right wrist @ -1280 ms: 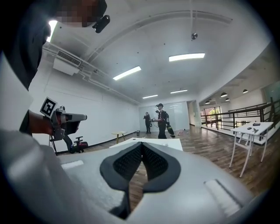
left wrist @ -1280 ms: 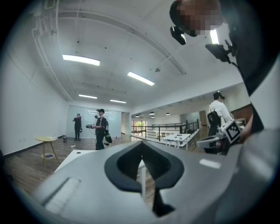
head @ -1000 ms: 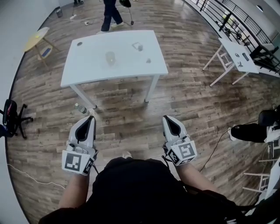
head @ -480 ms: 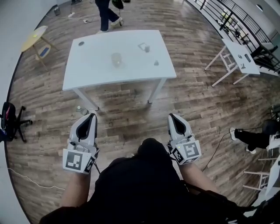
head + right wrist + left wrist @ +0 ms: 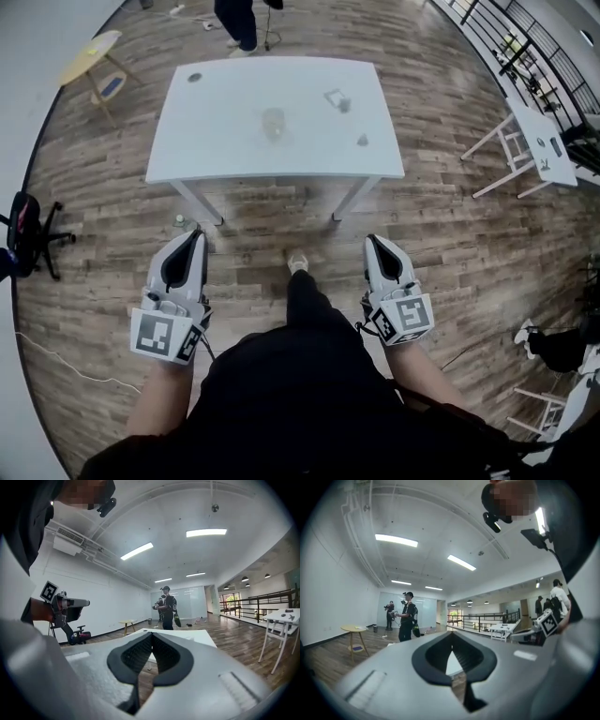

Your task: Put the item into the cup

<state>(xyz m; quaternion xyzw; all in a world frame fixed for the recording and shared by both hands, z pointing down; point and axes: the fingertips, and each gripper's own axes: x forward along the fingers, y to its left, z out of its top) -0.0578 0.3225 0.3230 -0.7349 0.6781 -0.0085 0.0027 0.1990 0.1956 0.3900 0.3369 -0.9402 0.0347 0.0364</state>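
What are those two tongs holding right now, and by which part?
Nothing. The left tongs and the right tongs are both shut and empty, short of the white table where the cup stands.

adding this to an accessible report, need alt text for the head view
Seen from above, a person on a wood floor holds two shut, empty grippers, left and right, out in front, short of a white table. On the table are a clear cup and, to its right, a pale item and a dark item.

Bright ceiling lights [image 5: 396,540]; strong fisheye distortion at edges.
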